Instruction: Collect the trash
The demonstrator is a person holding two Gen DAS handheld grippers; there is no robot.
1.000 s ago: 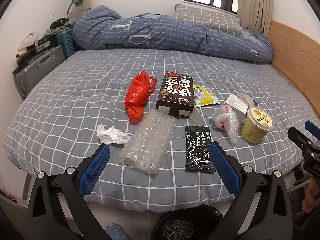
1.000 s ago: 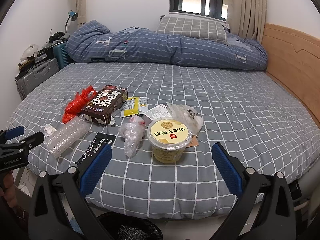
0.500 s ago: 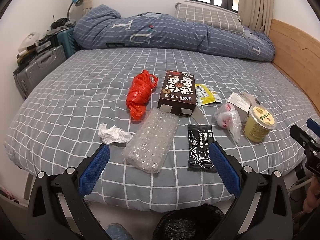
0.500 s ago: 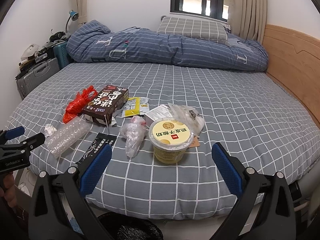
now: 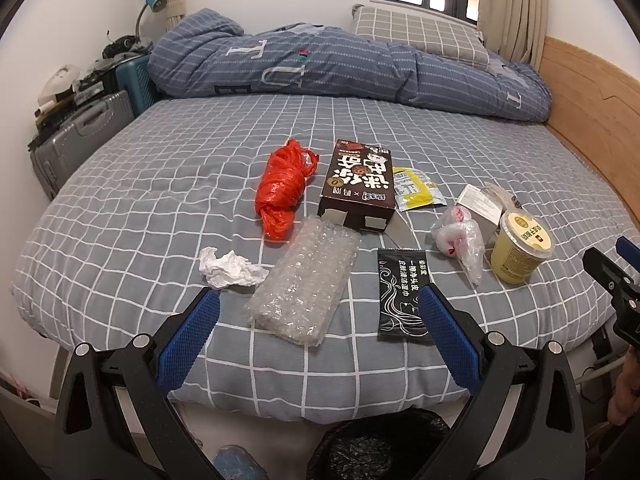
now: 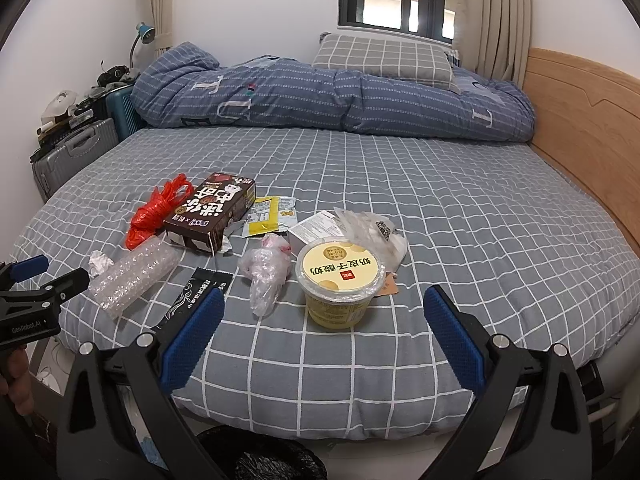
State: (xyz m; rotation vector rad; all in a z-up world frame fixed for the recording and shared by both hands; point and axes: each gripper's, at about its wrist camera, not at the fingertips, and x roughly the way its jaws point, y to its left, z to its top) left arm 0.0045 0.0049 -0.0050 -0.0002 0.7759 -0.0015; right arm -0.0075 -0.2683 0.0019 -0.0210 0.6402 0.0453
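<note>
Start of collecting, nothing picked up yet. Left claw point(image 5: 316, 300) released, empty, poised over the bed's point(image 5: 160, 184) near edge above the bubble wrap point(image 5: 304, 284). Right claw point(image 6: 320, 308) likewise spread wide and empty, facing the yellow cup point(image 6: 340, 284). Trash clustered near that edge; black-lined bin point(image 5: 380, 444) on the floor below. Next, likely: lowering onto one piece, closing gently.

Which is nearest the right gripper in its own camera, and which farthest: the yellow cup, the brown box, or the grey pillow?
1. Yellow cup, just ahead of the open right gripper.
2. Brown box, farther back on the left.
3. Grey pillow, at the far end under the window.
</note>
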